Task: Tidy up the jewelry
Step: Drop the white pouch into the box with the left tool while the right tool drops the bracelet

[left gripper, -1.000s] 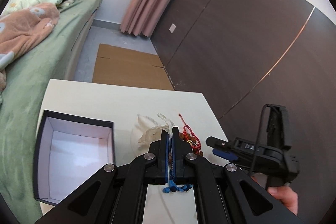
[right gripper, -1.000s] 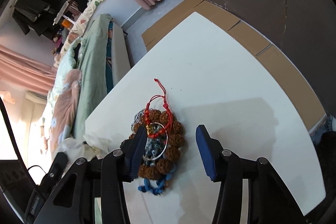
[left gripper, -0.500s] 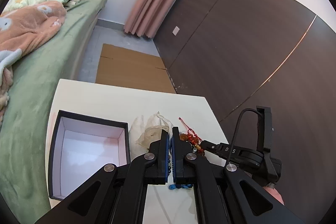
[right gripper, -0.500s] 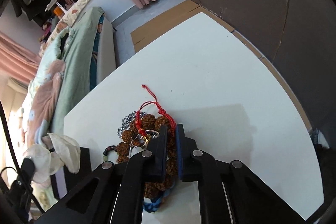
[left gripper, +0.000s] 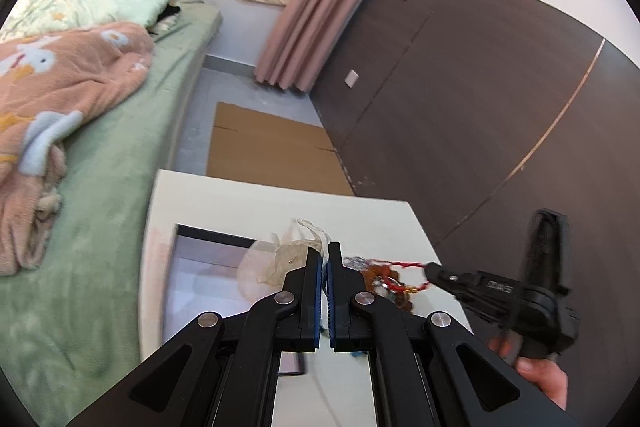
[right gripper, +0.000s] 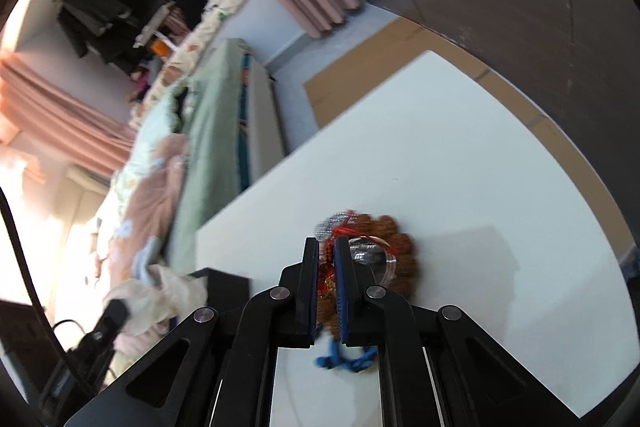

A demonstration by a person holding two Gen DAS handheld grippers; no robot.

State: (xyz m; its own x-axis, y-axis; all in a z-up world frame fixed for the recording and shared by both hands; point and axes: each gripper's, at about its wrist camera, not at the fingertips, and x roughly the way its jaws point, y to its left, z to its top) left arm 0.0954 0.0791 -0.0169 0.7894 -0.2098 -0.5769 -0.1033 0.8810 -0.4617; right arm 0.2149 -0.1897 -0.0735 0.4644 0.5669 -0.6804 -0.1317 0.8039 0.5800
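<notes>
We are at the start: our right hand-held gripper [right gripper: 327, 259] pinches the red cord bracelet [right gripper: 326, 281] from the jewelry pile [right gripper: 384, 251] on the surface [right gripper: 460, 155], the left hand-held gripper [left gripper: 324, 263] pinches what seems a pale pouch [left gripper: 280, 259], and the box [left gripper: 208, 267] looks empty.

Black box [left gripper: 208, 259] partly behind pouch [left gripper: 276, 263]; jewelry pile [right gripper: 380, 247] motion-blurred

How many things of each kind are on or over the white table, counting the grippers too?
Grippers: 2, the left gripper and the right gripper
Open box: 1
Cloth pouch: 1
Jewelry heap: 1, tangled, with its pieces too blurred to count apart
Total: 5
</notes>
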